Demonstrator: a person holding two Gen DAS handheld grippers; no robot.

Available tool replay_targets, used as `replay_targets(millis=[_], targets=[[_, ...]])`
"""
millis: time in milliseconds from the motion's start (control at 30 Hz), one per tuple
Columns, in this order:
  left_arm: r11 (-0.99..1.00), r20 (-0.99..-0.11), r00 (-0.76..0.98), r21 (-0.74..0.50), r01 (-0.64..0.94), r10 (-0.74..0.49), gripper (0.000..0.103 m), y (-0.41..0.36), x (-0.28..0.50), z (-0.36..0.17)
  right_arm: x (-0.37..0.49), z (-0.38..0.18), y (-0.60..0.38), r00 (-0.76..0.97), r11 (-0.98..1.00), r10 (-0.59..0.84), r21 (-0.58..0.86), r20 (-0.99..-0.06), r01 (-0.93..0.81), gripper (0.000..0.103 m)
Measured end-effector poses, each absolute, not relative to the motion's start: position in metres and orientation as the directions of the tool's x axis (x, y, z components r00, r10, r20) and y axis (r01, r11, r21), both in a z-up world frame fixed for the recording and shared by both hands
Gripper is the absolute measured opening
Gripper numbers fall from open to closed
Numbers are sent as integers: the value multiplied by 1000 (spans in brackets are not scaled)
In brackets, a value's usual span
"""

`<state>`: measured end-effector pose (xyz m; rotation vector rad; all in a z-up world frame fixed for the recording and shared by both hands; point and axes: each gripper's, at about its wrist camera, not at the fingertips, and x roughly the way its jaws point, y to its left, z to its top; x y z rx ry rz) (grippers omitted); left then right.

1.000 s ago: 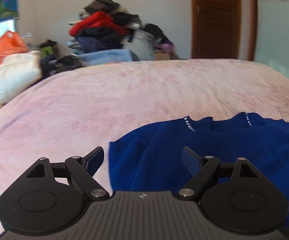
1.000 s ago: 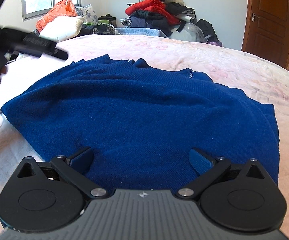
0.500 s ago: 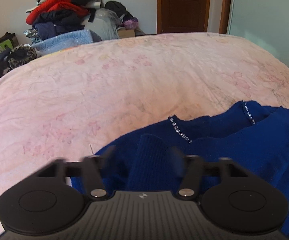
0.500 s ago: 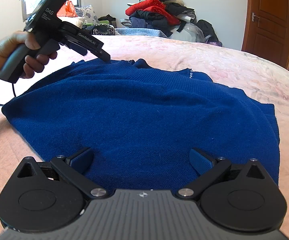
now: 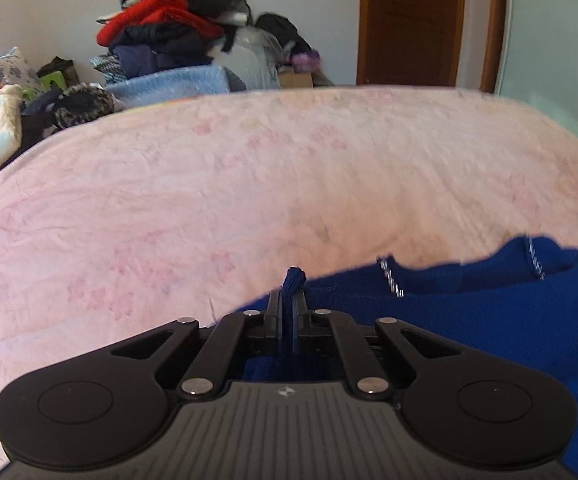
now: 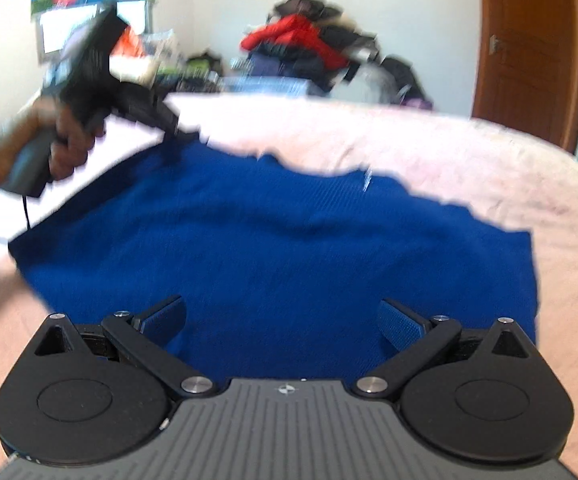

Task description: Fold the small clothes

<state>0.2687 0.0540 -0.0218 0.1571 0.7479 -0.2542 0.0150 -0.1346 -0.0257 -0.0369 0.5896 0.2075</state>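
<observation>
One garment in play: blue knit sweater (image 6: 281, 240), spread flat on the pink bedspread (image 5: 249, 184), neckline toward the far side of the bed, hem nearest the right wrist camera.

Left tongs (image 5: 287, 312): pressed together on a pinch of the sweater's fabric, a small ridge of knit standing up between the pads. Right-wrist view puts this grip at the far left corner of the garment, near the shoulder; that view is motion-blurred, so the exact spot is uncertain. Fabric there looks slightly raised off the bed.

Right tongs (image 6: 281, 320): spread wide, pinching nothing, poised over the near edge of the sweater. Contact with the cloth cannot be told.

Handling, as judged:
- Soft, limp, moderately thick knit. Will drape and sag from any single hold; no stiffness to carry a fold line on its own.
- Light enough for a one-corner lift, but stretchy; a hard pull will likely distort the shoulder.
- Textured surface should grip well in the pads, slipping unlikely.
- Sparkly trim (image 5: 391, 278) at the neckline: best avoided as a hold.

Suggested holds: shoulder corner for the left, matching hem corner on the same side for the right, pinching both layers at the edge so the side travels over evenly.
</observation>
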Motion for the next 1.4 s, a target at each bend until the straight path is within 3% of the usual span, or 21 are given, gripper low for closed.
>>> replay_targets(millis=[167,300,367,433,500,833,1000,1400], targets=[[951,-677,722,112,289,-140,6,48,259,-20,32,-33,-142,751,983,166,50,-639,-174,102],[960,-674,731,122,251,-105,15,55,252,-10,28,-27,-140,772,981,185,76,-608,-176,103],[967,-667,740,118,228,-93,29,55,243,-6,27,-26,-137,776,979,194,66,-600,-194,103],[975,-655,752,114,190,-70,59,56,232,-3,30,-31,-134,762,978,187,48,-620,-201,103],[982,-637,770,116,153,-45,70,55,220,0,34,-37,-134,749,979,181,47,-637,-197,103],[988,-660,750,90,127,-37,71,35,156,3,20,-30,-141,831,996,92,34,-549,-87,103],[986,-660,751,113,125,-20,77,24,135,-8,26,-39,-146,797,999,36,28,-602,-24,103],[983,-684,730,130,133,-8,83,21,126,-21,25,-51,-144,792,999,24,-15,-610,-43,103]])
